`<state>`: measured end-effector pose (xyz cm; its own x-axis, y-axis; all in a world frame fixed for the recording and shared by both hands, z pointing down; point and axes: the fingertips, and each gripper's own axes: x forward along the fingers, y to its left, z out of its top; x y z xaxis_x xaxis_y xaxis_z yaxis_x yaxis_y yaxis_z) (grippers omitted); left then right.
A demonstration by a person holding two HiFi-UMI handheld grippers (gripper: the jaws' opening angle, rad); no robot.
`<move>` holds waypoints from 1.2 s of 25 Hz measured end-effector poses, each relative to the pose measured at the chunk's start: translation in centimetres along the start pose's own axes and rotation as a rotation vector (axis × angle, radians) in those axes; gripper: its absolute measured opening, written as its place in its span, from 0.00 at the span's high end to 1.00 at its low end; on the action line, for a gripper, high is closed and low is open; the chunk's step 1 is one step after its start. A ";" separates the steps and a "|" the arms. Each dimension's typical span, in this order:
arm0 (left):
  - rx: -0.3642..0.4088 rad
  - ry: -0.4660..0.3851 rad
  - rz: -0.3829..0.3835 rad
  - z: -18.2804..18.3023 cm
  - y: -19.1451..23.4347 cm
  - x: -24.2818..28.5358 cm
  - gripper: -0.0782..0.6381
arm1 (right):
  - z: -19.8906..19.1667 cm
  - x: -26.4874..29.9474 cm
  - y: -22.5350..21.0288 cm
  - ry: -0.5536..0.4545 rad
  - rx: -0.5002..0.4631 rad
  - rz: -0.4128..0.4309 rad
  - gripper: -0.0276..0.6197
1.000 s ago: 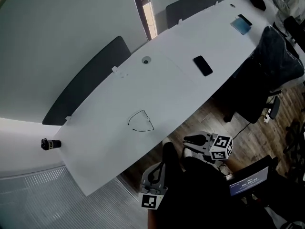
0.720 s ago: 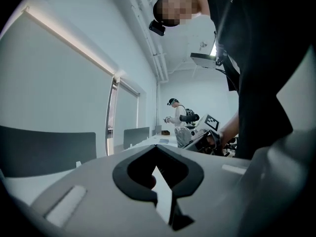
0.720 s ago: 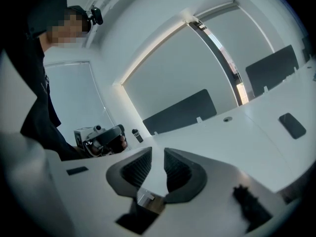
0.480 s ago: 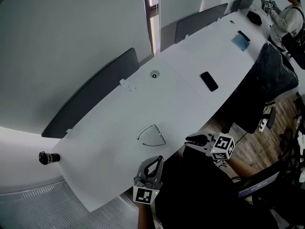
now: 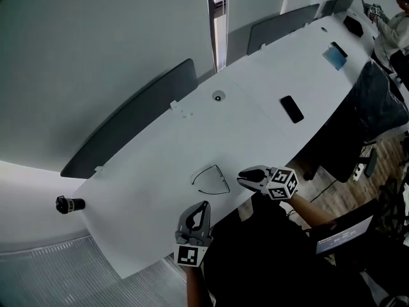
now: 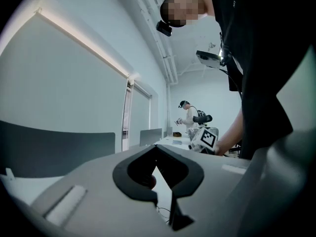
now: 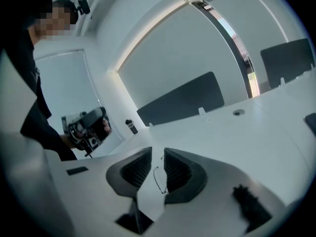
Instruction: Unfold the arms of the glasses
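Thin black wire-rimmed glasses (image 5: 211, 180) lie on the white table (image 5: 160, 171) close to its near edge. My right gripper (image 5: 246, 177) hangs just right of them at the table edge, pointing left at them, jaws open and empty. In the right gripper view the glasses (image 7: 157, 178) show through the gap of that gripper (image 7: 158, 154), still ahead of the fingertips. Below the glasses, off the table edge, my left gripper (image 5: 203, 206) points up toward them. In the left gripper view its jaws (image 6: 157, 148) are shut with nothing between them.
A black phone (image 5: 292, 109) and a blue pad (image 5: 335, 56) lie farther along the table, near a round grommet (image 5: 218, 96). Dark partition panels (image 5: 134, 123) line the far edge. A black chair (image 5: 370, 107) stands at the right; a small dark bottle (image 5: 69, 204) sits at the left.
Both grippers have come up from below the table edge toward the glasses. The right one has swung left to the edge beside them; the left one has risen closer underneath.
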<state>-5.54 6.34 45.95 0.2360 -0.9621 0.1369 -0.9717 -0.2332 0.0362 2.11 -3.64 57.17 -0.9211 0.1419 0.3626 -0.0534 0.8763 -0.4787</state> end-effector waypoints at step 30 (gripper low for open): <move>-0.146 -0.003 0.106 -3.0 1.3 -2.6 0.88 | -10.7 10.0 -7.7 0.083 0.832 0.020 0.77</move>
<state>-7.43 8.95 48.59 0.1323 -0.9805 0.1450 -0.9803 -0.1078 0.1654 -2.59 -4.00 73.02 -0.8952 0.2159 0.3900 -0.3347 0.2521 -0.9080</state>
